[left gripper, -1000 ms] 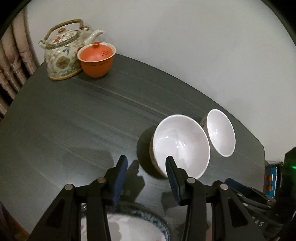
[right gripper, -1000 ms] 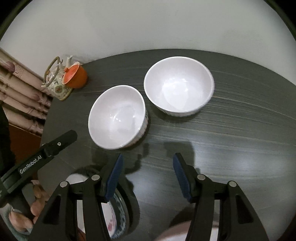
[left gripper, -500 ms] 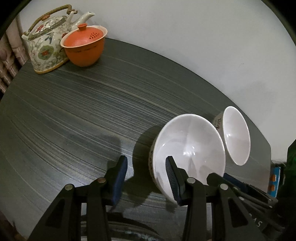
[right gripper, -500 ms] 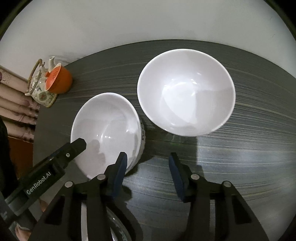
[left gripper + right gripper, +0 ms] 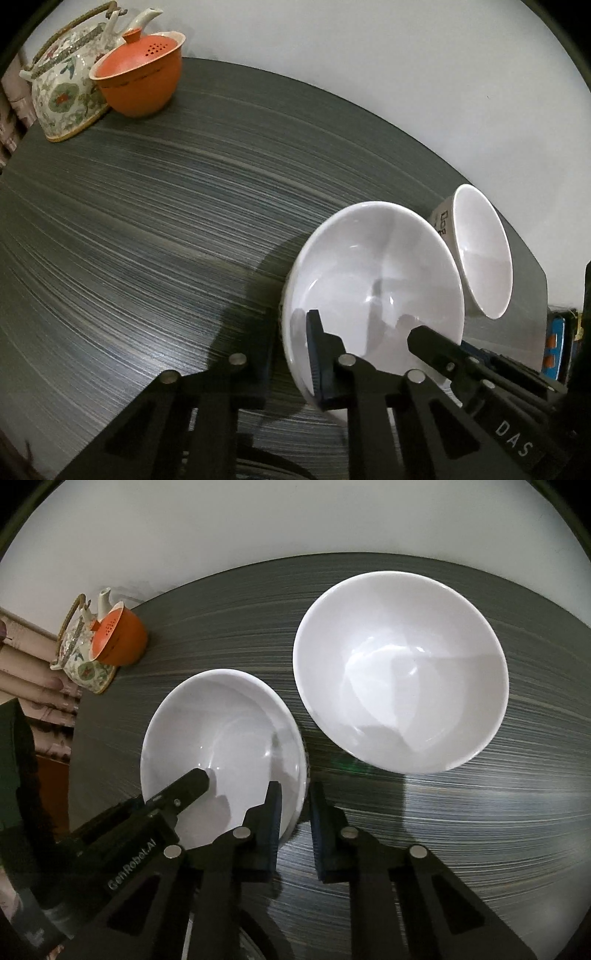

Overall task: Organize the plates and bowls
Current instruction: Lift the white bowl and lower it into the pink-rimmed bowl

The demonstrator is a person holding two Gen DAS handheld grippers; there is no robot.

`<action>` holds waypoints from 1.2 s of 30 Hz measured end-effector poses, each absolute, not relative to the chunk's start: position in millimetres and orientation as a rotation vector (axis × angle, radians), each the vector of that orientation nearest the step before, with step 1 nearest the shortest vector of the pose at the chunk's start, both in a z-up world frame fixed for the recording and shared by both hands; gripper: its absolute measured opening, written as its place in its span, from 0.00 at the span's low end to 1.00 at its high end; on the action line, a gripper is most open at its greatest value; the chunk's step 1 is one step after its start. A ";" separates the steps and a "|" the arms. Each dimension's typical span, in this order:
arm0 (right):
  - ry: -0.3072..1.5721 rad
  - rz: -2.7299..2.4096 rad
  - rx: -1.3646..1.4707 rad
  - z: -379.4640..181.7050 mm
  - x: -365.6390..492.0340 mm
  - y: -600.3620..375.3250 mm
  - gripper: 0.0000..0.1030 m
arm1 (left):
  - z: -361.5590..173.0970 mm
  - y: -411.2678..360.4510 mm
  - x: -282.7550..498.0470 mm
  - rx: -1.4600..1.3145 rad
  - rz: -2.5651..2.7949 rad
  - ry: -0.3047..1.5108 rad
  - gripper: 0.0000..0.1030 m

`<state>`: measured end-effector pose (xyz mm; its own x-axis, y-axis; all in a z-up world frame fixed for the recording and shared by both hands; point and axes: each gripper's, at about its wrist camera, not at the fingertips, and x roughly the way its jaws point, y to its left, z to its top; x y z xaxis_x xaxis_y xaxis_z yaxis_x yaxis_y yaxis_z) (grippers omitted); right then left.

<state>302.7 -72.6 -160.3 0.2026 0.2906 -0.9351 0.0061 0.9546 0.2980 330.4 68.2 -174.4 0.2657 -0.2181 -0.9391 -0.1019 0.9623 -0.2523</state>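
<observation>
The nearer white bowl (image 5: 225, 746) is set on the dark table (image 5: 461, 830), just beside a second white bowl (image 5: 400, 672). Its rim is clamped on two sides: by the left gripper (image 5: 291, 354), whose jaws are closing on it, and by the right gripper (image 5: 295, 819), drawn narrow. A floral teapot (image 5: 62, 92) and an orange lidded cup (image 5: 140, 81) are seen at the far corner.

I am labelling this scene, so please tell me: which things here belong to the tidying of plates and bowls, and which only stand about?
For the job:
- near white ceramic bowl, its rim between both grippers' pads
- far white ceramic bowl

Only standing about:
- floral porcelain teapot
- orange lidded clay cup
- dark streaked table
</observation>
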 end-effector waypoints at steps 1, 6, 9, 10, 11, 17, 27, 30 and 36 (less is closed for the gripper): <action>1.357 0.201 0.258 -160.2 302.3 -72.4 0.13 | -173.9 68.0 328.5 -0.298 -0.080 1.310 0.15; 1.362 0.200 0.266 -155.7 295.4 -72.1 0.13 | -161.6 63.9 318.4 -0.293 -0.085 1.297 0.15; 1.348 0.199 0.264 -147.1 289.3 -72.1 0.13 | -150.9 60.0 310.6 -0.285 -0.093 1.282 0.15; 1.344 0.201 0.266 -142.9 286.4 -73.1 0.13 | -147.6 59.0 307.0 -0.283 -0.097 1.278 0.15; 1.339 0.202 0.269 -139.3 283.6 -74.9 0.13 | -141.9 56.1 302.3 -0.278 -0.101 1.271 0.15; 1.303 0.201 0.269 -112.4 258.9 -88.5 0.13 | -114.6 50.1 273.1 -0.272 -0.135 1.239 0.15; 1.243 0.128 0.287 -66.3 195.2 -118.1 0.14 | -72.9 20.3 222.8 -0.241 -0.194 1.210 0.15; 1.228 0.124 0.309 -55.0 174.4 -129.3 0.14 | -57.7 8.6 211.4 -0.242 -0.217 1.197 0.15; 1.211 0.102 0.324 -43.1 129.3 -148.4 0.14 | -48.7 -15.0 178.1 -0.217 -0.256 1.200 0.15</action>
